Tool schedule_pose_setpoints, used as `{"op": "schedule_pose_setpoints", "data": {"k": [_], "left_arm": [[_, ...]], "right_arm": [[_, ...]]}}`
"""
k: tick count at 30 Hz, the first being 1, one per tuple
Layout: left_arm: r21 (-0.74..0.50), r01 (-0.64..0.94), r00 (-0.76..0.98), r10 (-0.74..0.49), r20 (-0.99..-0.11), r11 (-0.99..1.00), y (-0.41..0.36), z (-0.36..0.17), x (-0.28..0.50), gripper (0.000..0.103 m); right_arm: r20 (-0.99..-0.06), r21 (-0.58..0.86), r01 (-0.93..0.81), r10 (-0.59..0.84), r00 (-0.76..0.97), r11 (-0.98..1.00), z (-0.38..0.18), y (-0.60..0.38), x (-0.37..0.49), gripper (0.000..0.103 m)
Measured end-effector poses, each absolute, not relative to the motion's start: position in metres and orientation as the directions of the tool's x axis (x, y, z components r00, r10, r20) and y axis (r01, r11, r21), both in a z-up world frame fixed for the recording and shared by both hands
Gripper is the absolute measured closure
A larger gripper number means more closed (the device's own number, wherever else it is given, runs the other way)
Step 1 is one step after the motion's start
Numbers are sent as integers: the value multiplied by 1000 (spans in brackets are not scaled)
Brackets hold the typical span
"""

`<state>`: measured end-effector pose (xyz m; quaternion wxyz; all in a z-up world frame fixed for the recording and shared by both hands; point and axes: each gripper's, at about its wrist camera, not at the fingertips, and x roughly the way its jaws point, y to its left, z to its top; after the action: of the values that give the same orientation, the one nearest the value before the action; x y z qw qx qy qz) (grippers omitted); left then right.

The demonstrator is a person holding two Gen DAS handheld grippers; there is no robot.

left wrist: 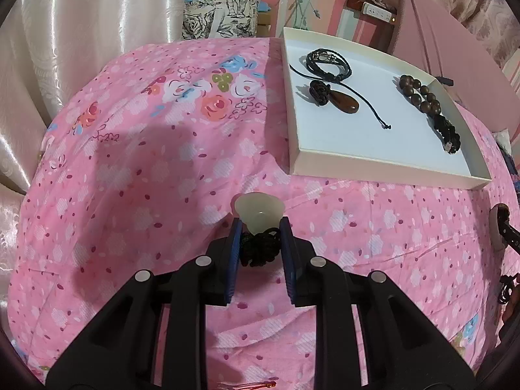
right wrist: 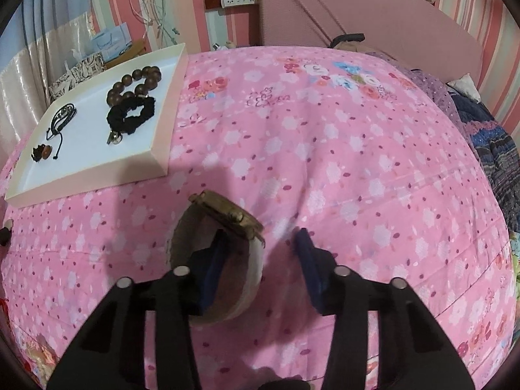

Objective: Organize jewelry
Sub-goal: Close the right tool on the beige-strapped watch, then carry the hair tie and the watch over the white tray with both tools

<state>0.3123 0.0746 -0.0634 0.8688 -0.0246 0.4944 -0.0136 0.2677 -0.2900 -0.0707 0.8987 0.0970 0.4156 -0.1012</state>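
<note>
My left gripper [left wrist: 259,227] is shut on a pale jade pendant [left wrist: 258,212] with a black knotted cord [left wrist: 260,249], held just above the pink bedspread. My right gripper [right wrist: 261,242] is open; its left finger sits inside the loop of a wristwatch [right wrist: 227,217] with a gold case and pale strap, lying on the bedspread. A white tray [left wrist: 383,165] at the upper right of the left view holds a black cord bracelet [left wrist: 328,61], a brown teardrop pendant [left wrist: 344,100], a wooden bead bracelet [left wrist: 419,94] and a black scrunchie [left wrist: 450,133]. The tray [right wrist: 97,175] also shows at the upper left of the right view.
The pink floral bedspread [left wrist: 146,162] covers the whole work surface. A pink headboard [right wrist: 357,6] and striped wall stand behind. Folded dark clothes [right wrist: 494,149] lie at the right edge. Patterned bags [left wrist: 221,16] and a satin curtain [left wrist: 65,48] stand beyond the bed.
</note>
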Motion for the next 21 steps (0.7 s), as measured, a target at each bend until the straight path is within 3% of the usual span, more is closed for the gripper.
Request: {"op": "schedule_pose_setpoints", "data": {"k": [2, 3, 5, 21], "left_arm": [[-61, -4, 513, -51, -857, 998, 75, -62, 312, 81], [-64, -4, 515, -53, -855, 998, 76, -61, 311, 81], [-67, -7, 521, -54, -852, 998, 77, -59, 310, 81], [-101, -5, 562, -81, -823, 995, 79, -39, 302, 81]], "right_arm": [[-765, 85, 257, -102, 636, 963, -70, -288, 268, 72], [-762, 87, 253, -99, 639, 964, -70, -287, 268, 81], [-756, 98, 248, -90, 649, 964, -68, -287, 268, 85], [-673, 170, 226, -54, 738, 959, -46, -286, 258, 92]]}}
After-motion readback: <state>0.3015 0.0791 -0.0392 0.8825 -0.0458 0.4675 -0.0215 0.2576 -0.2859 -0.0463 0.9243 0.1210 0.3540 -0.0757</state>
